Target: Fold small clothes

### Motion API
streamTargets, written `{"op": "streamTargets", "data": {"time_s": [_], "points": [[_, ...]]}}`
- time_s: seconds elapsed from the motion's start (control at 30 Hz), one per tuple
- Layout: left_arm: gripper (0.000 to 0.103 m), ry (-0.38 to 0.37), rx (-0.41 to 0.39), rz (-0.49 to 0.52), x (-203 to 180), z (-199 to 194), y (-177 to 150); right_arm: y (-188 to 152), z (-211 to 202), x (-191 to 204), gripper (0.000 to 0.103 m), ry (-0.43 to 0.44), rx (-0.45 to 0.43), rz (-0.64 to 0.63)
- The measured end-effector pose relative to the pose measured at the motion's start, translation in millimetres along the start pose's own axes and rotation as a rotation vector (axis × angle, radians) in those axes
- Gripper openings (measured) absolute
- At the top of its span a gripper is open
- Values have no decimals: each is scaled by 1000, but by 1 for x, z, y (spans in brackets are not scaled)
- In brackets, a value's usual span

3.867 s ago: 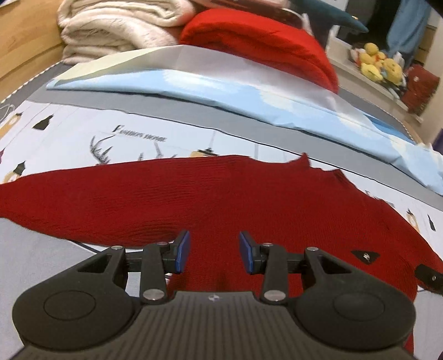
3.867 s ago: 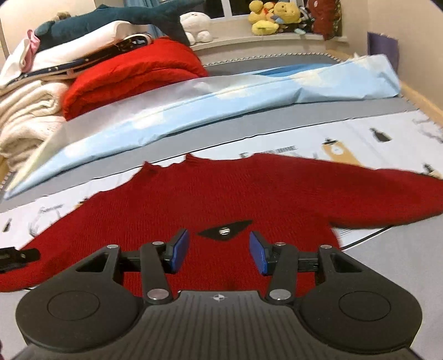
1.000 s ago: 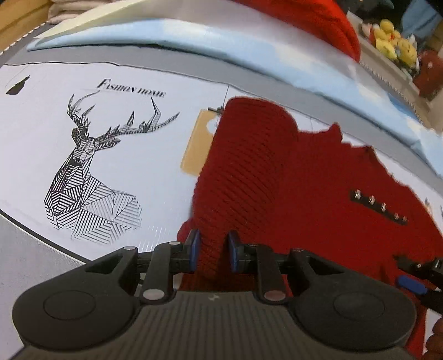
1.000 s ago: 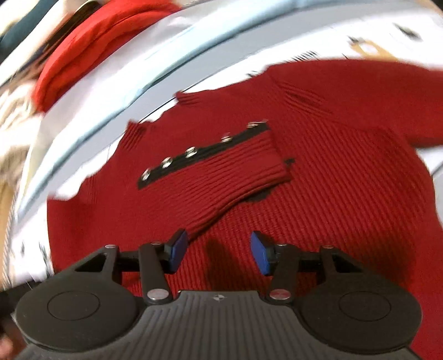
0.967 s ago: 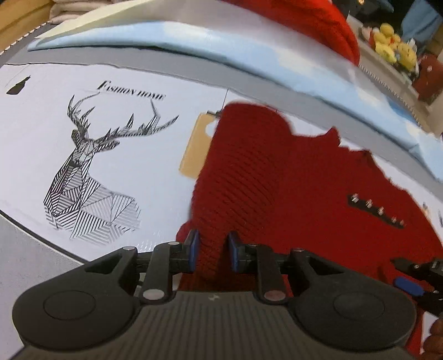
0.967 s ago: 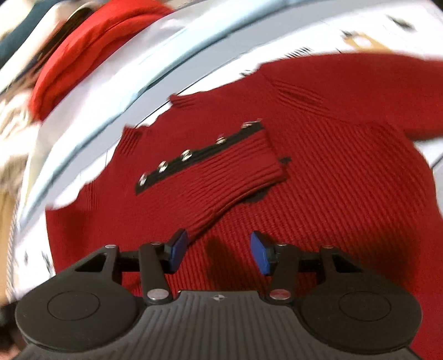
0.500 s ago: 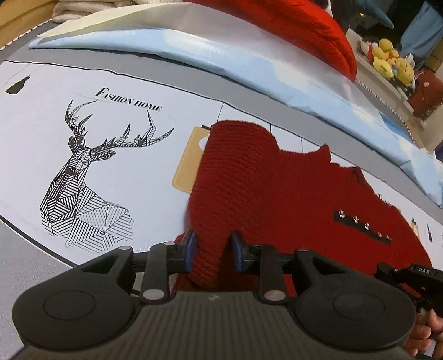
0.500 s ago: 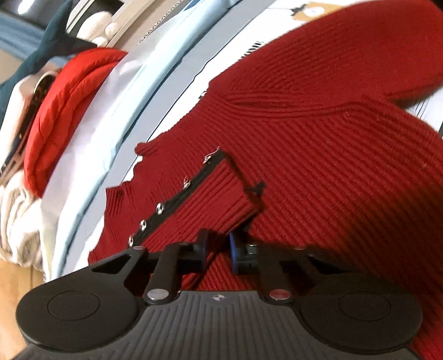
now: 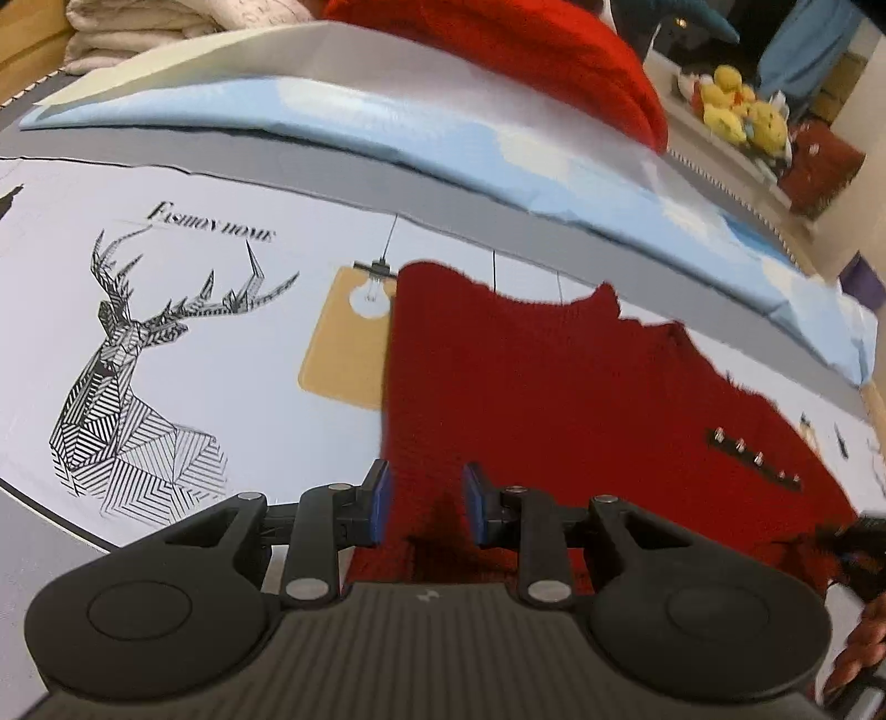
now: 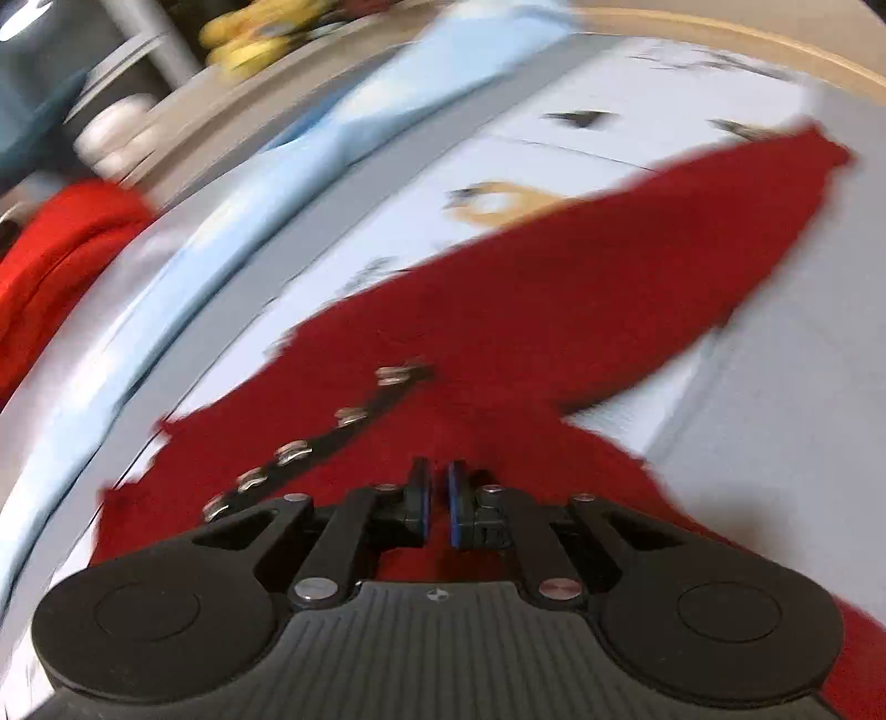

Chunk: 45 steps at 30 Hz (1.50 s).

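A small dark red knit sweater (image 9: 554,387) lies flat on the printed bedsheet, its left sleeve folded in over the body; the black cuff strip with metal snaps (image 9: 756,459) lies across it. My left gripper (image 9: 423,501) is open over the sweater's folded left edge, pads apart with red knit between them. In the blurred right wrist view my right gripper (image 10: 437,507) is shut on the sweater (image 10: 554,310) beside the snap strip (image 10: 310,443). The right sleeve (image 10: 720,221) stretches out to the right.
The sheet shows a deer drawing (image 9: 133,376) and a yellow lamp print (image 9: 349,343) left of the sweater. A light blue folded quilt (image 9: 387,122) and a red blanket (image 9: 526,50) lie behind. Plush toys (image 9: 742,111) sit on a ledge at far right.
My left gripper has opened and let go of the folded sleeve edge. My right gripper stays shut on the knit and has swung quickly to the right, blurring its view.
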<state>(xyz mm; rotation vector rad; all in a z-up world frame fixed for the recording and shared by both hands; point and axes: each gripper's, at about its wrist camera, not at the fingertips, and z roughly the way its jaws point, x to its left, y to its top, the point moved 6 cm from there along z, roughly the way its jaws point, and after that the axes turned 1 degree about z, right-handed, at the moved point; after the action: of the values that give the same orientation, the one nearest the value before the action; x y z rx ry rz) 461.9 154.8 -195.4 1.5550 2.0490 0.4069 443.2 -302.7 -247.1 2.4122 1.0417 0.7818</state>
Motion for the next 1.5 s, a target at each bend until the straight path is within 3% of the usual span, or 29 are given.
{"op": "streamTargets", "data": {"time_s": [0.1,0.13,0.17,0.23,0.27,0.37,0.47,0.53,0.7,0.8,0.93,1.0,1.17,1.33,1.5], "points": [[30,69,87,6,9,17,-13,5,-11,19,9,171,-23,-24],[34,93,115,-1,13,22,-18,2,-8,22,14,235,19,-14],[34,96,122,-9,14,23,-20,-4,3,26,26,277,105,-10],[33,98,97,-3,11,16,-16,-19,23,19,36,213,254,-30],[33,95,71,15,7,12,-13,-23,29,12,37,180,282,-17],[33,74,5,82,-8,3,-7,-16,28,11,36,189,267,-7],[35,94,93,69,-7,19,-18,-13,21,17,46,192,241,-49],[40,118,127,57,-4,24,-24,-10,22,11,46,158,256,-28],[44,125,50,122,-21,4,-14,-1,18,0,46,96,273,-57],[51,82,23,158,-34,5,-16,3,9,-8,46,80,261,-97],[53,115,133,154,-32,28,-33,1,10,-16,50,60,277,-135],[53,135,113,161,-37,22,-30,0,11,-19,50,43,285,-146],[54,90,50,194,-61,3,-26,8,5,-27,50,62,274,-171],[54,72,40,220,-80,3,-30,21,2,-42,49,84,275,-146],[54,64,19,222,-82,-1,-31,55,-4,-67,49,66,175,-132]]}}
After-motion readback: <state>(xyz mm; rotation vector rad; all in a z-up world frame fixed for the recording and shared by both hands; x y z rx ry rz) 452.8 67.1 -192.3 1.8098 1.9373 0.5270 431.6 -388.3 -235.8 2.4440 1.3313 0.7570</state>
